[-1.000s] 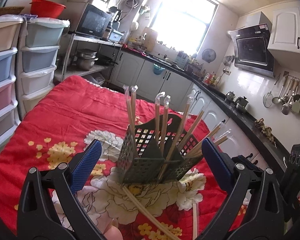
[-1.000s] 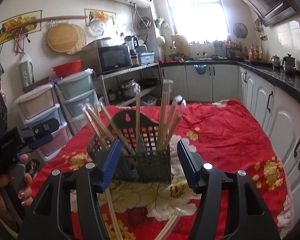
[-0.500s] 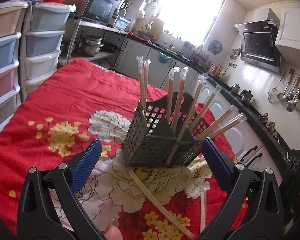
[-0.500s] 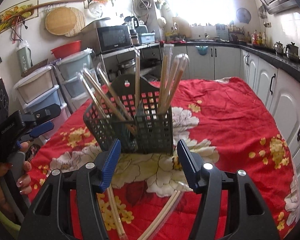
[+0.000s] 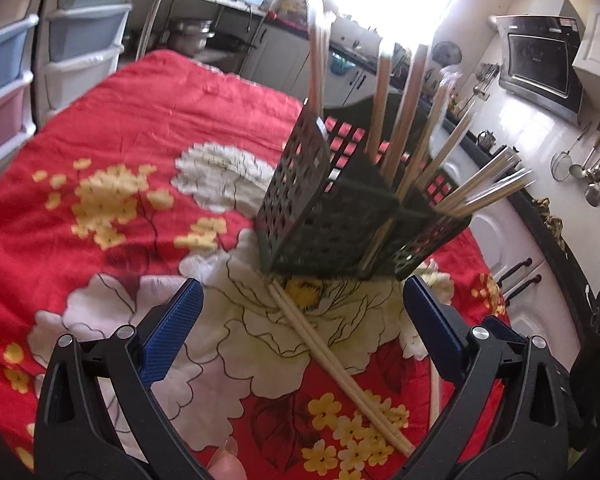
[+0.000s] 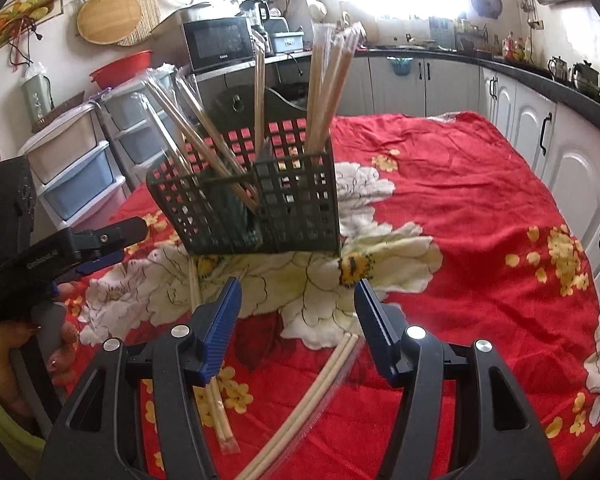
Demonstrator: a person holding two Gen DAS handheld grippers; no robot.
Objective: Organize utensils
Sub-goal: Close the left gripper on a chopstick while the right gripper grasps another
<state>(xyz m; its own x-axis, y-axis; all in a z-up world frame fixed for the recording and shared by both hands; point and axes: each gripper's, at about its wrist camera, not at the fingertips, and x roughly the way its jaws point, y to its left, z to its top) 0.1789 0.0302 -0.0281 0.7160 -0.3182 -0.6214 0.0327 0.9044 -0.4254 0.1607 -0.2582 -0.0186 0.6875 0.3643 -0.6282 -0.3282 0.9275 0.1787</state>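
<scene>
A dark green perforated utensil basket (image 5: 332,216) (image 6: 260,204) stands on the red floral cloth (image 5: 148,120), with several sleeved chopsticks (image 5: 396,128) (image 6: 328,92) upright or leaning in its compartments. One loose chopstick pair (image 5: 332,356) lies on the cloth from the basket's foot toward my left gripper (image 5: 300,308), which is open and empty just short of the basket. A second wrapped pair (image 6: 324,380) lies below my right gripper (image 6: 298,296), also open and empty. The first pair (image 6: 216,412) is partly hidden behind the right gripper's left finger. The left gripper (image 6: 120,242) shows at the left edge, held by a hand.
Stacked plastic drawers (image 5: 16,60) (image 6: 84,160) stand past the table's left side. White cabinets (image 6: 572,168) and a dark counter run along the right. A microwave (image 6: 220,44) sits on a rack behind the basket. Another thin stick (image 5: 434,392) lies by the left gripper's right finger.
Both grippers have sunk toward the table and tipped further down. The basket now looms closer and higher in both views, and more of the loose chopsticks on the cloth shows.
</scene>
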